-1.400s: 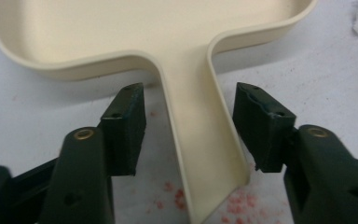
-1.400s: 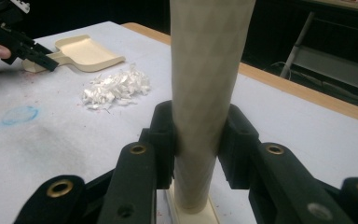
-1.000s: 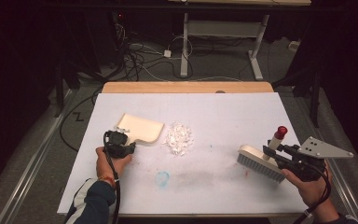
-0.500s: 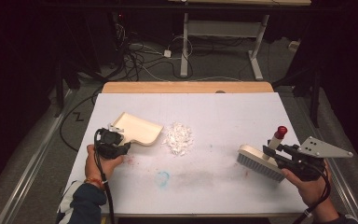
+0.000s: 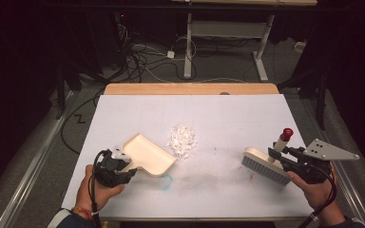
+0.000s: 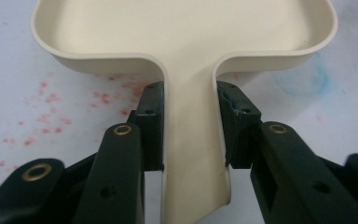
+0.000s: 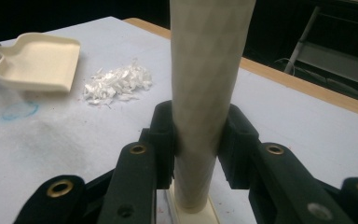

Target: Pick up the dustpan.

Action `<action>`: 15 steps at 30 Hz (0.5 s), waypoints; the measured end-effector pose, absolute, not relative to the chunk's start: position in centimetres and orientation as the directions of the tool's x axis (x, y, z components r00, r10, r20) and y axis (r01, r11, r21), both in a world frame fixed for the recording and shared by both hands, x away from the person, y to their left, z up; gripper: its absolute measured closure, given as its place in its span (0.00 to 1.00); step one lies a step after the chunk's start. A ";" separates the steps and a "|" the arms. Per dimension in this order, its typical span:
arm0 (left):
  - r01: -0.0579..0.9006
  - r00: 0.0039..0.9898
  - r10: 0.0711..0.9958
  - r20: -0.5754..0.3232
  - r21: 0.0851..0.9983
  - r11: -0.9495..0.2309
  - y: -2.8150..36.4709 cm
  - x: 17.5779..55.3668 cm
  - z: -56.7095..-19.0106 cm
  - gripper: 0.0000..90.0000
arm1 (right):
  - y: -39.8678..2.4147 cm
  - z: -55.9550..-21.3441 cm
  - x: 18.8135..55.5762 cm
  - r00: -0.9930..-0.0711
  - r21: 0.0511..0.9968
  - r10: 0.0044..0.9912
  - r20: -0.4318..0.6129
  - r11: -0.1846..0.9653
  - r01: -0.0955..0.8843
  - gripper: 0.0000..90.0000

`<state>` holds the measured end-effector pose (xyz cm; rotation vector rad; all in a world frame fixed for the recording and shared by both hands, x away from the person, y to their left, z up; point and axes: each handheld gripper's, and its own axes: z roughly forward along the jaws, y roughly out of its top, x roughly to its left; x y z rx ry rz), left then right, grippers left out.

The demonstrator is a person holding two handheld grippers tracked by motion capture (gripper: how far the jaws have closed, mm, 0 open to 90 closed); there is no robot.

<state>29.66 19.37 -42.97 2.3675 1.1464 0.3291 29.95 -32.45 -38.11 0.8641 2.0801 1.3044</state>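
- Left gripper [image 6: 186, 140]: clamped on dustpan [image 5: 147, 156] handle, pan mouth ahead of jaws.
- Right gripper [image 7: 196, 144]: closed around brush [image 5: 265, 165] handle, upright between jaws.
- Paper scraps [image 5: 182, 141]: beyond both jaws, beside pan mouth, unswept.
- Remaining: sweeping scraps into pan.

Table [image 5: 218, 109] far half bare, open passage. Shred pile [image 5: 181, 141] sits mid-table, just beside the dustpan [image 5: 147, 156] mouth; only a narrow gap between. Wide free lane from pile to brush [image 5: 264, 165] at right. Near edge centre open.
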 end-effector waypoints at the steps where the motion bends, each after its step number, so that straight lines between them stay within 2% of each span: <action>1: 0.665 0.630 0.776 0.001 0.516 -0.541 19.1 29.4 -43.1 0.71 | -32.4 -38.1 30.0 -0.655 0.915 0.749 -0.102 0.330 0.234 0.78; 15: 0.656 0.659 0.752 -0.005 0.493 -0.571 18.0 29.5 -44.2 0.70 | -32.3 -38.2 30.3 -0.661 0.916 0.745 -0.091 0.323 0.238 0.78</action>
